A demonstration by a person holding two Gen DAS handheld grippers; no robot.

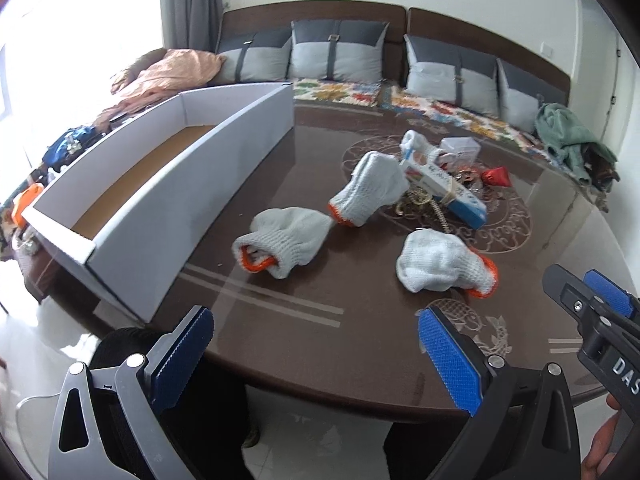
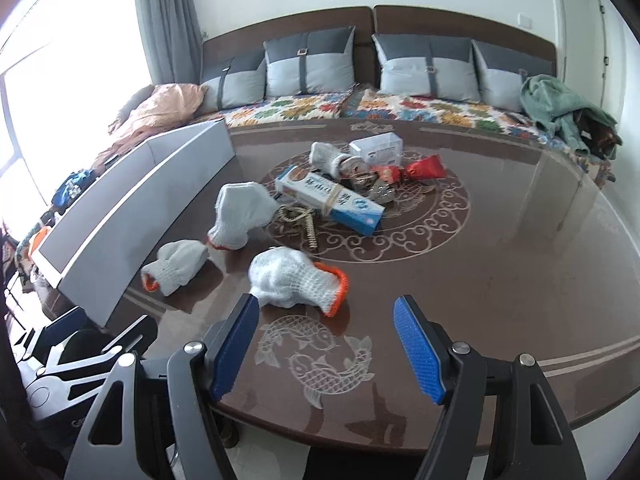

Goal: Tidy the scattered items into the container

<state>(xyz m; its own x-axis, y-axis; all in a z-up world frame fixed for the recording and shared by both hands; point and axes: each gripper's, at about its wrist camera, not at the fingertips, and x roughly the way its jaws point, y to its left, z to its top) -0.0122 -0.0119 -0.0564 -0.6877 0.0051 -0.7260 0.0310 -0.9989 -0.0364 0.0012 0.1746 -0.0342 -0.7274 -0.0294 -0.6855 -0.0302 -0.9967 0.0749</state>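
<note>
- I saw the container [image 1: 168, 184], a long white cardboard box with a brown floor, open-topped and empty, lying along the left side of the table [image 2: 500, 280].
- Three white knit gloves with orange cuffs lay loose: one just beside the box [image 2: 176, 266], one propped up behind it [image 2: 236, 216], one nearest me [image 2: 296, 280].
- A fourth white glove [image 2: 326, 158] sat in the central pile.
- A blue-and-white carton [image 2: 332, 202] lay tilted across that pile, bound with a rubber band.
- Behind it stood a small white box [image 2: 376, 147], with a red packet [image 2: 426, 169] to its right.
</note>
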